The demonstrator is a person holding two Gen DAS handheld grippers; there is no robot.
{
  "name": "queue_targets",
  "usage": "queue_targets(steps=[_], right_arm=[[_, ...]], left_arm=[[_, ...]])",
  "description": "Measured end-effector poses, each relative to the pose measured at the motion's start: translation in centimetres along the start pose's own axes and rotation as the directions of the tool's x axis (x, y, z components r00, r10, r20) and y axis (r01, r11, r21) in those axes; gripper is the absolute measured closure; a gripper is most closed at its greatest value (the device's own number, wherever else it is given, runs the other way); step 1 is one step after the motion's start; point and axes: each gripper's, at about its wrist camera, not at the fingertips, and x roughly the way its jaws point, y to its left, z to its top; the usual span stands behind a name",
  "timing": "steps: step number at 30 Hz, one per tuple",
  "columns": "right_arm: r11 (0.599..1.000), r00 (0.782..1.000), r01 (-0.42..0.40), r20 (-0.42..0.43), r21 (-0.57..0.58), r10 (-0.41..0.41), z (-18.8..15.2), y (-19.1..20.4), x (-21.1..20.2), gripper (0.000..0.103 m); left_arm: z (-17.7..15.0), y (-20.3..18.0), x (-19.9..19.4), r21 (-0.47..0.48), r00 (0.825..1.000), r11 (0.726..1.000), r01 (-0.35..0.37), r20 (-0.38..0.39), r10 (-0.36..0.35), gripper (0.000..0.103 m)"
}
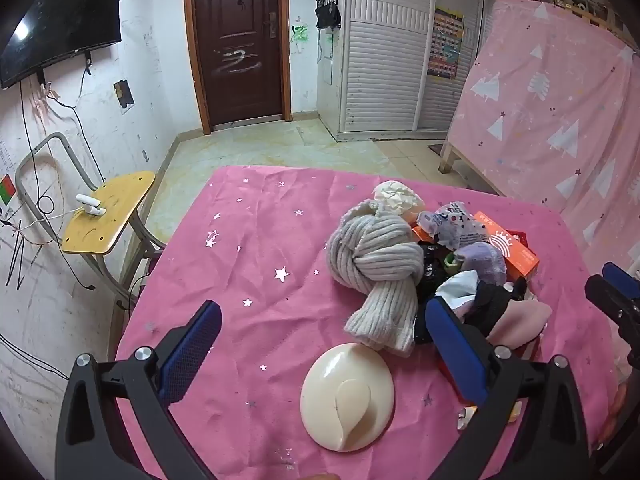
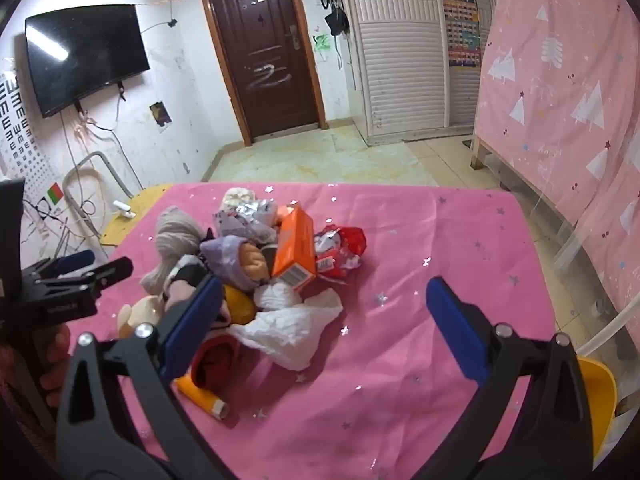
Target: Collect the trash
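Both tongs are wide and hold nothing. The left gripper (image 1: pixel 320 340) hovers over the cream disc (image 1: pixel 347 396) beside the pile; the right gripper (image 2: pixel 320 320) stands over the white wrapper (image 2: pixel 294 330), probably because it is the nearest trash. The orange box (image 2: pixel 294 248) lies on the pile on the pink cloth (image 2: pixel 420 360). Its print is too small to read.

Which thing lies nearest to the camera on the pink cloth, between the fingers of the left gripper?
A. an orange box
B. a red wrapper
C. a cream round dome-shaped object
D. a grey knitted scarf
C: the cream round dome-shaped object lies below the grey knitted scarf, between the open left gripper fingers.
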Motion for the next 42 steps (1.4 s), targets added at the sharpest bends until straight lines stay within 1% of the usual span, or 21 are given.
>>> queue_targets(steps=[22,26,42], right_arm=[[1.0,1.0,-0.006,0.004,0.006,0.006,0.01,0.14,-0.06,0.006],[1.0,1.0,-0.005,0.005,0.005,0.005,-0.01,0.15,-0.07,0.006],[1.0,1.0,-0.005,0.006,0.002,0.005,0.02,0.24,-0.19,0.006]], left_arm=[[0.04,0.04,-0.08,-0.005,1.0,1.0,0.001,-0.002,-0.001,0.009],[0.07,0.8,0.42,-0.006,1.0,1.0,0.0,-0.002,0.0,0.009],[0.12,0.83,0.61,-0.006,1.0,1.0,-0.001,-0.002,0.001,0.009]])
